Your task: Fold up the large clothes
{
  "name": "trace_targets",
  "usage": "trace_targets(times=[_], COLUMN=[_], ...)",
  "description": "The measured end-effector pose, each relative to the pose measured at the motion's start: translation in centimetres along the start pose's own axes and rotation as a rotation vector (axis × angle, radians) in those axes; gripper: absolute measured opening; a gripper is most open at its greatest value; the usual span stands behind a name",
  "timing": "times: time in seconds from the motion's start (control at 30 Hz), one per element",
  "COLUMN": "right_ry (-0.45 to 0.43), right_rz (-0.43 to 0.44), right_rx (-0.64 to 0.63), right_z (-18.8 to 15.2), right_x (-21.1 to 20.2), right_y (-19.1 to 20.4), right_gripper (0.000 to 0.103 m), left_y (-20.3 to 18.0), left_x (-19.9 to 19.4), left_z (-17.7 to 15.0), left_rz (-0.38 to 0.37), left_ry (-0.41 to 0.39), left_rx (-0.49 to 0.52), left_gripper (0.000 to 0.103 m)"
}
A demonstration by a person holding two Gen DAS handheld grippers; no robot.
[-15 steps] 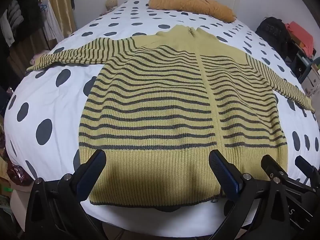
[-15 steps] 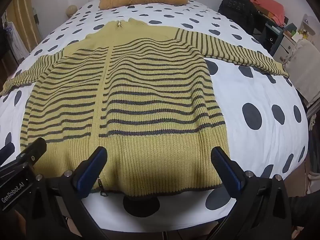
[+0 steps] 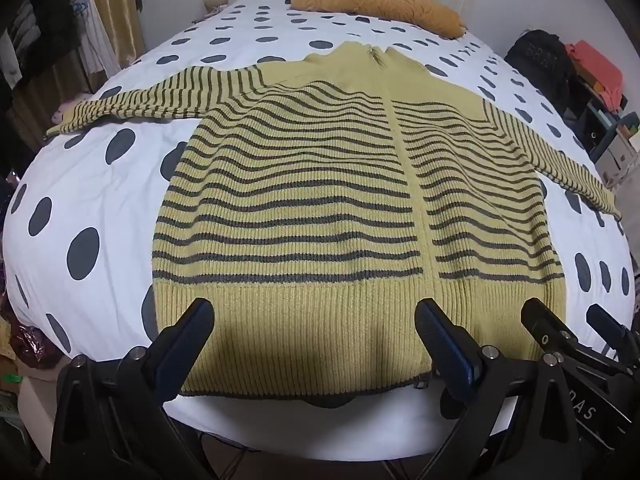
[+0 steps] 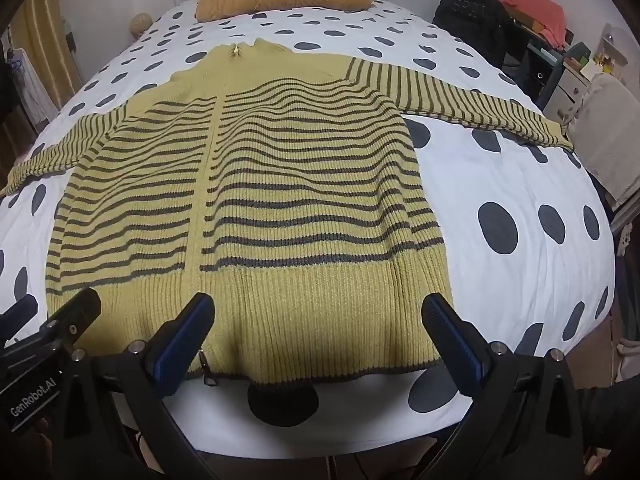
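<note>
Not yet folding: sweater point(image 3: 320, 208) flat on bed point(image 3: 92, 184); both grippers point(image 3: 312, 344) point(image 4: 316, 340) at 6 o'clock hem, jaws wide, empty; next, grip a sleeve.

Bare duvet point(image 3: 100, 184) flanking spread cardigan point(image 3: 320, 208)

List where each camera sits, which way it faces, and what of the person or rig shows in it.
Left wrist: on the left claw, angled down along the bed over the cardigan's hem, left of its zip; both own open fingers and the right claw's tips show at the right edge.
Right wrist: on the right claw, same direction, right of the zip; own open fingers and the left claw at the left edge.
Shared: cardigan, bed, pillow, backpack.
</note>
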State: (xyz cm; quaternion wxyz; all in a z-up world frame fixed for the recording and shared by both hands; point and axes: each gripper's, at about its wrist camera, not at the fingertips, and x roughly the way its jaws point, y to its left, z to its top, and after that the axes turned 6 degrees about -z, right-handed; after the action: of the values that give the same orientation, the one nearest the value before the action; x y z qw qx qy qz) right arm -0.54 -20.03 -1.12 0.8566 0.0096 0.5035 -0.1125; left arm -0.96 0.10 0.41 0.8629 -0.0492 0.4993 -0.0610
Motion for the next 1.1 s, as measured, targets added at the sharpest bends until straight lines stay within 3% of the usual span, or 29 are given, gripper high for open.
trace_targets(times=[0.4,1.1], right_ry=[-0.006,-0.007], right_rz=[-0.002,-0.004], right_rx=[-0.001,0.012], right_z=[-0.2,0.5], right_x=[-1.0,-2.7], right_y=[0.2,0.1], right_gripper=[0.103,0.103], left_y=[0.0,0.3], left_x=[-0.7,-2.6], left_z=[0.0,0.6], left_rz=[0.045,0.037], left_ry=[-0.015,-0.036], left_rx=[0.01,-0.011], left_gripper=[0.099,0.099])
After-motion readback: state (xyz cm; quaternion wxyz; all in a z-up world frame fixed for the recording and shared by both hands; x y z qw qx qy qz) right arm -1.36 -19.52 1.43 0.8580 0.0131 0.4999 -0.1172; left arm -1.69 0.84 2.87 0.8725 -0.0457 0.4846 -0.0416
